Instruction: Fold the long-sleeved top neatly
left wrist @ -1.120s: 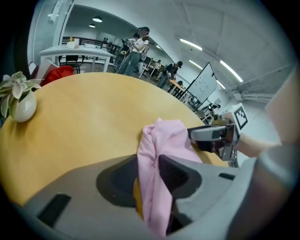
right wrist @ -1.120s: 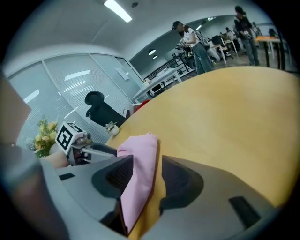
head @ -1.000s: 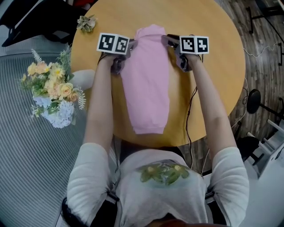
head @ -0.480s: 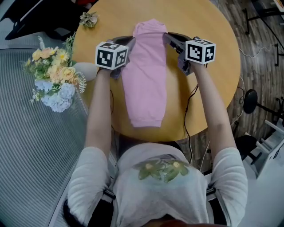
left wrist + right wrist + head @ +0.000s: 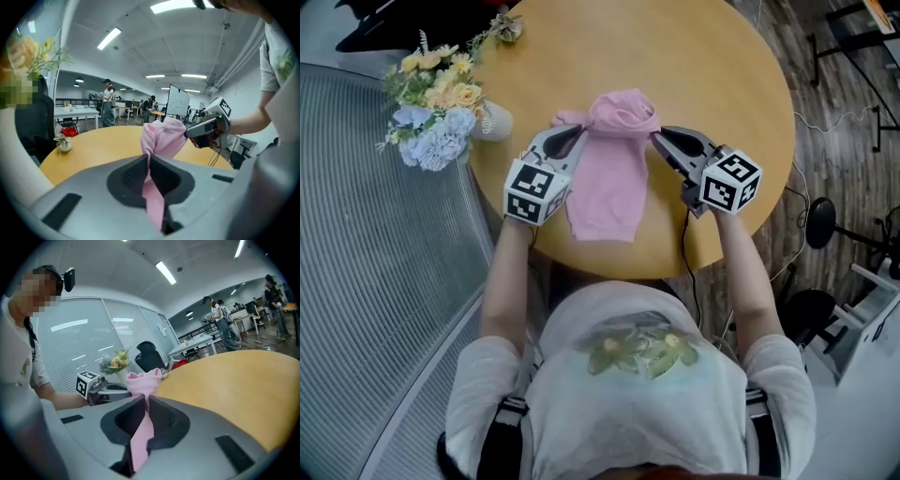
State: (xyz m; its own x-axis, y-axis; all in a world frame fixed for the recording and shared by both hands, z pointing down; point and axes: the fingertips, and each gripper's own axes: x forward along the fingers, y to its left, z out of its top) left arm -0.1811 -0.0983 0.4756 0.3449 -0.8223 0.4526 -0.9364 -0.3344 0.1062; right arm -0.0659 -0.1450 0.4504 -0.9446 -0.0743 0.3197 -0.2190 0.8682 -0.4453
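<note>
The pink long-sleeved top (image 5: 614, 183) lies on the round wooden table (image 5: 722, 84), its far end raised and bunched between my two grippers. My left gripper (image 5: 574, 131) is shut on the left side of that raised end; pink cloth (image 5: 161, 136) runs out of its jaws (image 5: 148, 157). My right gripper (image 5: 657, 138) is shut on the right side, a strip of the top (image 5: 143, 380) pinched at its tips (image 5: 144, 399). Both pairs of jaws have just been closing, with the fabric between them. The near hem rests flat by the table's front edge.
A bouquet in a white vase (image 5: 441, 112) stands at the table's left edge. A small potted plant (image 5: 508, 26) sits at the far left rim. Beyond the table are a black chair (image 5: 150, 361), desks and standing people (image 5: 108, 101).
Both grippers have come up and back toward the person, carrying the top's far end with them. The garment, earlier stretched out long, now looks shorter and bunched at the far end.
</note>
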